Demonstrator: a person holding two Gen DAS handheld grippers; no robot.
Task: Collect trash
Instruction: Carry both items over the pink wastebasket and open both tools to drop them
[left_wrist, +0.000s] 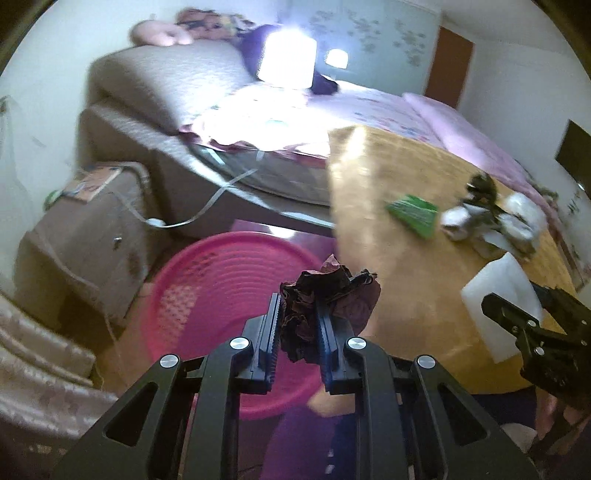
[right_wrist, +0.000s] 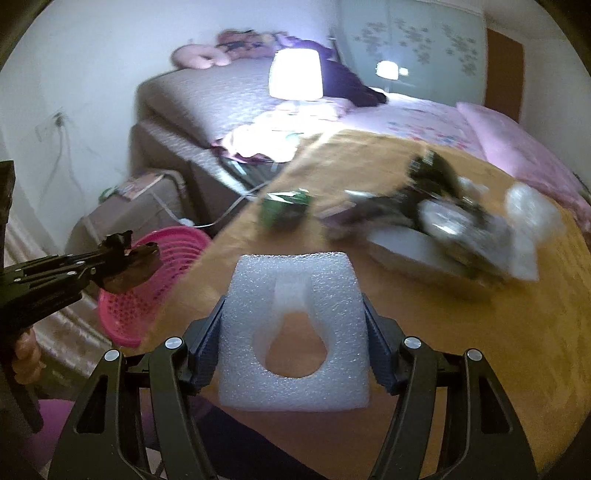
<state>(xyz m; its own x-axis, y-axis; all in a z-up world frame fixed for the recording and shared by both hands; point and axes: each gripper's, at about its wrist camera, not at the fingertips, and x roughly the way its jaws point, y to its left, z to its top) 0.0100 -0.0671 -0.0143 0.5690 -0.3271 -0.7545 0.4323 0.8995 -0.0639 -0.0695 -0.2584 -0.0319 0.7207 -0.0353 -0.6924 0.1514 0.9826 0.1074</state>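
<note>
The left gripper (left_wrist: 299, 325) is clamped on a dark crumpled wrapper (left_wrist: 325, 295) at lower centre of its view, over the near rim of the pink basket (left_wrist: 207, 280). The right gripper (right_wrist: 293, 343) pinches a white foam piece (right_wrist: 295, 295) by its sides, low in its frame above the wooden table (right_wrist: 480, 332). The basket looks empty, so collecting has hardly begun: a green packet (right_wrist: 284, 210) and a blurred litter pile (right_wrist: 443, 221) lie upper right.
</note>
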